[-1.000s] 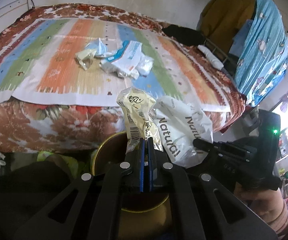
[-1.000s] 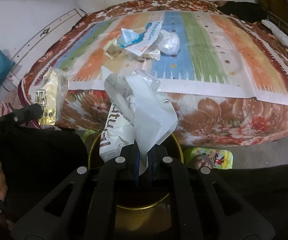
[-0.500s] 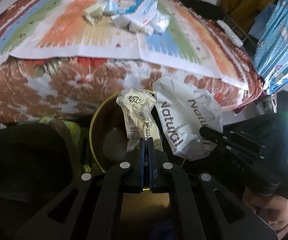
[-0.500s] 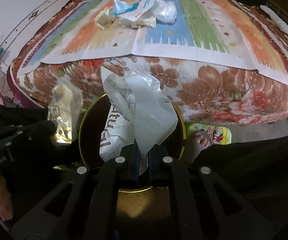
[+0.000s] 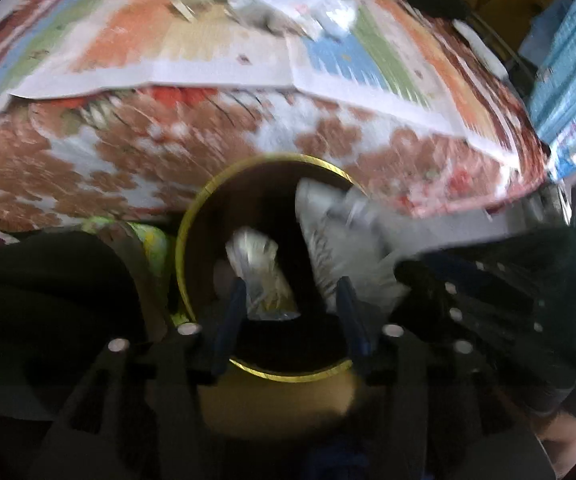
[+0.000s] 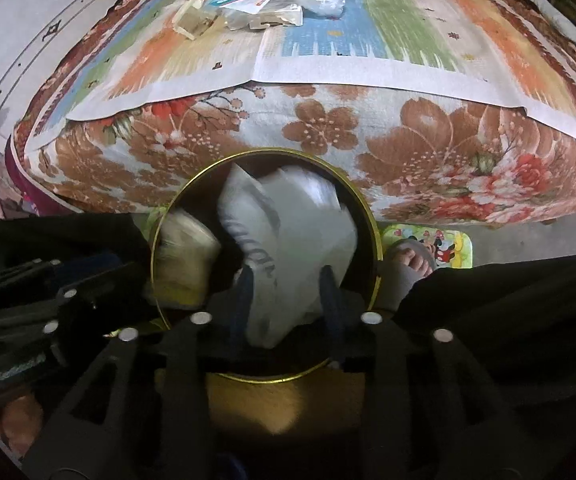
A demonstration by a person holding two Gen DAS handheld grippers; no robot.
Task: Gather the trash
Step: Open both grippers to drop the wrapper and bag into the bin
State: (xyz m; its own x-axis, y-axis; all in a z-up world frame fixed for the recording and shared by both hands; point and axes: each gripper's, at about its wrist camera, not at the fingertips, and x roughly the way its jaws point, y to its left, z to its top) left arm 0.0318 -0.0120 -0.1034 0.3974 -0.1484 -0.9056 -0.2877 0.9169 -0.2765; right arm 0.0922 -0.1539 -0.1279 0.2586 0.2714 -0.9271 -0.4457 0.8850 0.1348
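Note:
A round bin with a gold rim (image 5: 184, 240) (image 6: 372, 220) stands on the floor against the bed, right under both grippers. My left gripper (image 5: 289, 308) points down into it. Its jaws are opening, and a crumpled yellow wrapper (image 5: 260, 276) (image 6: 184, 248) lies loose between them, inside the bin's mouth. My right gripper (image 6: 286, 292) hangs over the same bin with its jaws opening. A white plastic bag with grey lettering (image 6: 291, 232) (image 5: 343, 240) sits between its fingers and fills much of the opening. The left wrist view is blurred.
The bed with a floral sheet (image 6: 327, 128) and a striped mat (image 6: 367, 32) rises behind the bin. A pile of wrappers and bags (image 6: 264, 0) (image 5: 280, 4) lies on the mat. A sandalled foot (image 6: 411, 258) and a cartoon mat (image 6: 439, 240) are right of the bin.
Both grippers have sunk toward the bin and tilted further down. Both were shut on their trash; now both sets of jaws stand apart, and wrapper and bag sit lower in the bin.

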